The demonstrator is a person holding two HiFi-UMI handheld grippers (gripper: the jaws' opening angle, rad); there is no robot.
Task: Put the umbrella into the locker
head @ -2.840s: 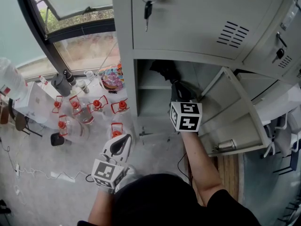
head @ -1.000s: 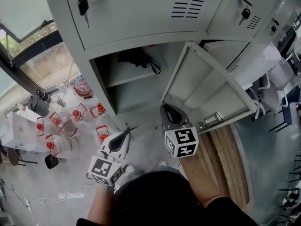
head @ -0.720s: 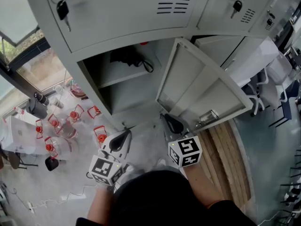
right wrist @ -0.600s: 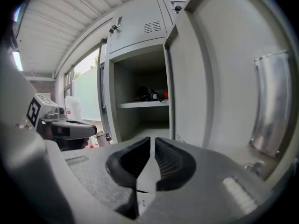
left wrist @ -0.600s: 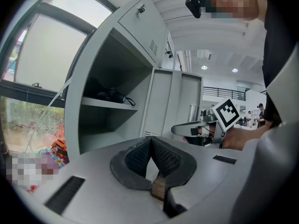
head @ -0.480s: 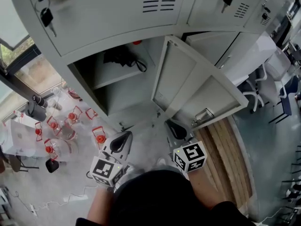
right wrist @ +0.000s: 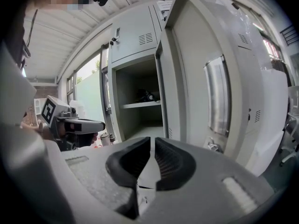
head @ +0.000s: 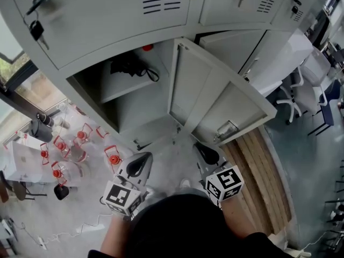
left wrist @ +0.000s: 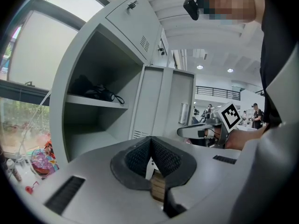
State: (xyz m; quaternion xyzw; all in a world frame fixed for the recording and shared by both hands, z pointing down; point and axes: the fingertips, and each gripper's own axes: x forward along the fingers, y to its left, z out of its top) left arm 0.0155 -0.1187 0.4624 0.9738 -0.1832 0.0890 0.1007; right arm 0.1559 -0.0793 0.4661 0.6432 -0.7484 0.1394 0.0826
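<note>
Lying on locker shelf (head: 122,85): umbrella (head: 129,67) | left gripper (head: 145,157), right gripper (head: 201,149): fingers (left wrist: 138,157) closed, empty, well apart

a black umbrella (head: 127,66) lies on the shelf (head: 127,87) inside the open locker (head: 137,113).

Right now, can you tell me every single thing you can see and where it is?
Locker: one block, grey, straight ahead.
Locker door: one, grey, swung open at the middle.
Umbrella: one, black, folded, on the shelf inside the open locker.
Keys: one bunch, dark, hanging from the lock of the upper left door.
Water jugs: several, clear with red caps, on the floor by the window.
Wooden planks: a few, pale brown, on the floor at the right.
Chair: at least one, white, far right.
Left claw: one, grey, shut, empty, in front of the locker.
Right claw: one, grey, shut, empty, near the open door.
</note>
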